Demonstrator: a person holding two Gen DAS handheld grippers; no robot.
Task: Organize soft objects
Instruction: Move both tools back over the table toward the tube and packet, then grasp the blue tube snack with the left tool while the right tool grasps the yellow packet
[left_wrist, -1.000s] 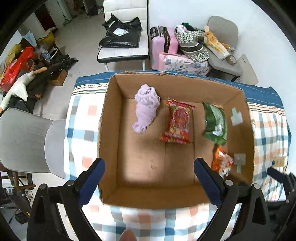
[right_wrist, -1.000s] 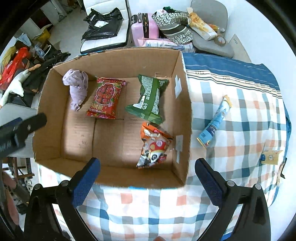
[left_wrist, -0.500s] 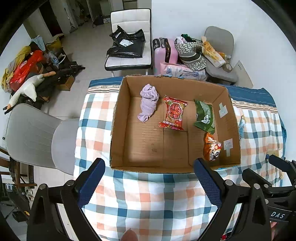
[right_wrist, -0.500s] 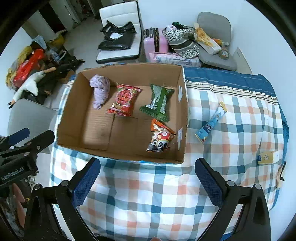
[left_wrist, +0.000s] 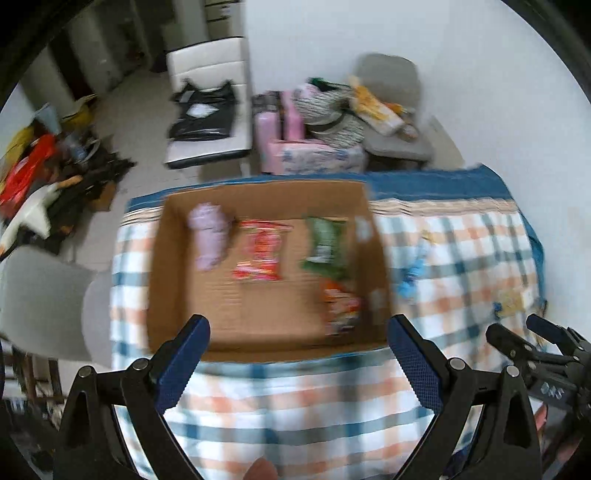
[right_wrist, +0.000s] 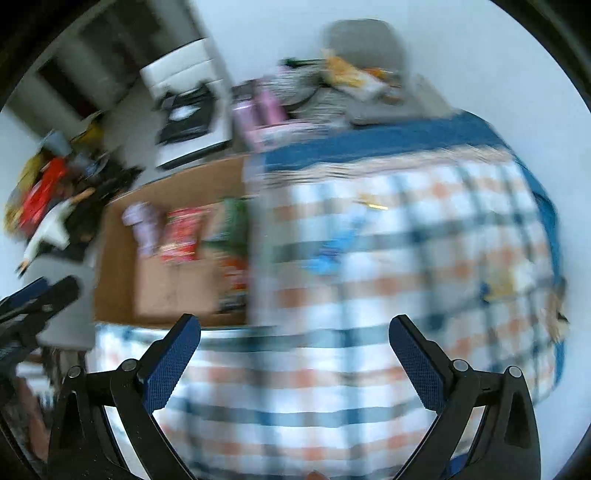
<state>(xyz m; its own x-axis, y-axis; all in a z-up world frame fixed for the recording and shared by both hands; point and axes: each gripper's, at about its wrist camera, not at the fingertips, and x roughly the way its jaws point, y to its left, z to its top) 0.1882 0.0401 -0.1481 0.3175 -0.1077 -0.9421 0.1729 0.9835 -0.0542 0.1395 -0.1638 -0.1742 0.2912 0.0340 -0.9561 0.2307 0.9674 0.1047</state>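
Note:
An open cardboard box (left_wrist: 162, 266) sits on the checked tablecloth (left_wrist: 461, 243). In it lie a lilac cloth (left_wrist: 208, 236), a red snack bag (left_wrist: 262, 254), a green snack bag (left_wrist: 325, 243) and an orange snack bag (left_wrist: 341, 306). A blue tube (left_wrist: 410, 273) lies on the cloth right of the box. My left gripper (left_wrist: 299, 332) is open and empty, above the box's near edge. My right gripper (right_wrist: 295, 332) is open and empty over the cloth, with the box (right_wrist: 110, 266) to its left and the blue tube (right_wrist: 332, 247) ahead. Both views are blurred.
A small yellow item (left_wrist: 513, 302) lies near the table's right edge. Chairs with bags (left_wrist: 207, 110) and a pink suitcase (left_wrist: 273, 129) stand behind the table. A grey chair (left_wrist: 40, 302) stands at the left. Clutter covers the floor at far left.
Both grippers have pulled back from the box and swung to the right. The right view now faces the cloth right of the box. Both stay open.

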